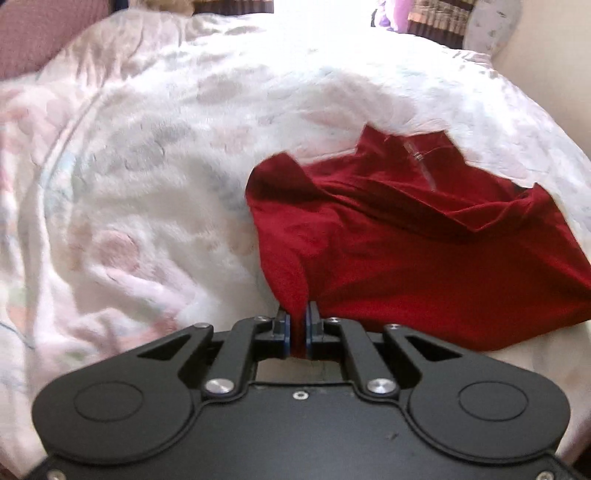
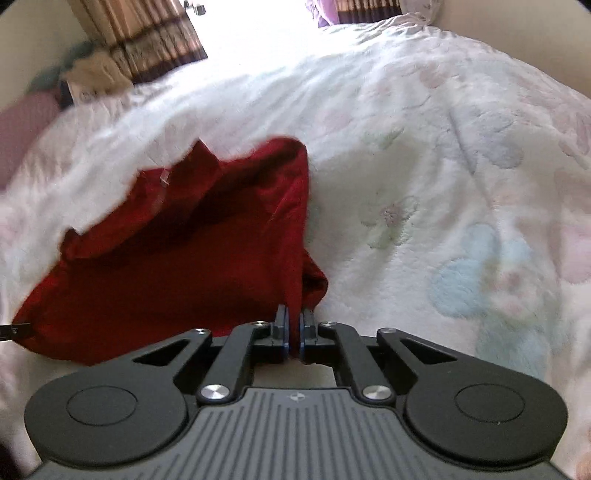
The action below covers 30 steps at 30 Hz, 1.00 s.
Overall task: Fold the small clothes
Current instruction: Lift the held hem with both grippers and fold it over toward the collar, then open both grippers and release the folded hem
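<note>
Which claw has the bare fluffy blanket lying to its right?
The right claw: white floral plush blanket spreads to its right. Beside the left claw, the dark red cloth garment lies there.

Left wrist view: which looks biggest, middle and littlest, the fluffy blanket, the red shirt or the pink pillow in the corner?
1. fluffy blanket, fills most of the view.
2. red shirt.
3. pink pillow, though it is far away and cut off by the edge, so its real size is unsure.

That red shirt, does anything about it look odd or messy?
The red shirt is rumpled, not flat, on the floral blanket. Left gripper and right gripper each pinch an edge; nothing looks damaged.
</note>
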Motion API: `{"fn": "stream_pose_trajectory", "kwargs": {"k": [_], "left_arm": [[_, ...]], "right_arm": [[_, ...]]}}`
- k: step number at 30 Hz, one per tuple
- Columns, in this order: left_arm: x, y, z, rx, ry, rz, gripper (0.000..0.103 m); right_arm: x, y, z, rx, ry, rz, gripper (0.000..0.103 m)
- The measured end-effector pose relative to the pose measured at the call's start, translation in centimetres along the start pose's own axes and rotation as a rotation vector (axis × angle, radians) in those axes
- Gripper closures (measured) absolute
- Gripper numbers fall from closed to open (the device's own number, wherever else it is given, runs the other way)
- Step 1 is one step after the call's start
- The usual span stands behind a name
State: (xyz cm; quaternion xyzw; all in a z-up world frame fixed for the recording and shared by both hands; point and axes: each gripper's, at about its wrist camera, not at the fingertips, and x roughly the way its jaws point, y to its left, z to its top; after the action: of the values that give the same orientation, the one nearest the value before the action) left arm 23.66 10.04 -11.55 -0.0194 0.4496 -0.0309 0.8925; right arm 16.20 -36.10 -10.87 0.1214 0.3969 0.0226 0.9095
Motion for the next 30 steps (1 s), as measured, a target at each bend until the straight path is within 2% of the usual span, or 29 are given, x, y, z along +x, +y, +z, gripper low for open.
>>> {"fn": "stream_pose_trajectory", "kwargs": {"k": [2,8,10,12,14,17,18,19,20,22,23,24,27,29,30], "left_arm": [[-1.3,-0.1,-0.5,0.008,-0.009,0.020,0.098],[-5.0,0.9,-3.8,-0.044,-0.007,0.001,0.098],[-6.7,1.7,-5.7,-0.069,0.013,0.000,0.098],[-7.8,2.5,-8.0,-0.076,0.066,-0.009,0.097],[-7.6,3.1,-10.4,-0.092,0.132,-0.022,0.096],[-6.1,3.4,-12.7,-0.083,0.201,0.051,0.096],[-5.8,3.6,-13.3,-0.086,0.215,0.074,0.096],[-5.6,3.6,-13.6,-0.084,0.225,0.080,0.095],[-5.5,3.6,-13.7,-0.081,0.229,0.084,0.092],[-5.8,3.9,-13.0,-0.075,0.214,0.097,0.079],[-5.9,4.0,-12.4,-0.067,0.199,0.108,0.067],[-5.9,4.0,-11.7,-0.063,0.182,0.117,0.062],[-5.6,4.7,-9.1,-0.084,0.114,0.094,0.053],[-4.8,4.9,-7.3,-0.105,0.083,0.080,0.052],[-4.2,4.9,-6.4,-0.109,0.078,0.071,0.051]], "right_arm": [[-1.9,-0.1,-0.9,0.028,-0.017,0.021,0.100],[-5.4,-1.7,-3.7,0.145,-0.002,0.106,0.100],[-6.9,-2.0,-4.4,0.161,-0.009,0.129,0.100],[-8.9,-2.3,-5.3,0.148,-0.011,0.126,0.100],[-10.7,-2.6,-6.1,0.134,-0.005,0.113,0.100],[-12.0,-2.7,-7.9,0.107,0.041,0.070,0.100],[-11.8,-2.7,-8.5,0.092,0.069,0.049,0.103],[-11.3,-2.7,-9.0,0.075,0.087,0.000,0.103],[-11.1,-2.6,-9.4,0.067,0.092,-0.041,0.103],[-10.2,-3.1,-10.1,0.082,0.140,-0.059,0.102],[-10.1,-3.4,-10.3,0.104,0.144,-0.054,0.099],[-10.2,-3.4,-10.4,0.110,0.140,-0.054,0.093],[-10.8,-2.3,-9.3,0.061,0.072,-0.080,0.079],[-10.8,-1.5,-8.1,0.032,0.025,-0.075,0.066],[-10.6,-1.2,-7.3,0.027,0.002,-0.067,0.056]]}}
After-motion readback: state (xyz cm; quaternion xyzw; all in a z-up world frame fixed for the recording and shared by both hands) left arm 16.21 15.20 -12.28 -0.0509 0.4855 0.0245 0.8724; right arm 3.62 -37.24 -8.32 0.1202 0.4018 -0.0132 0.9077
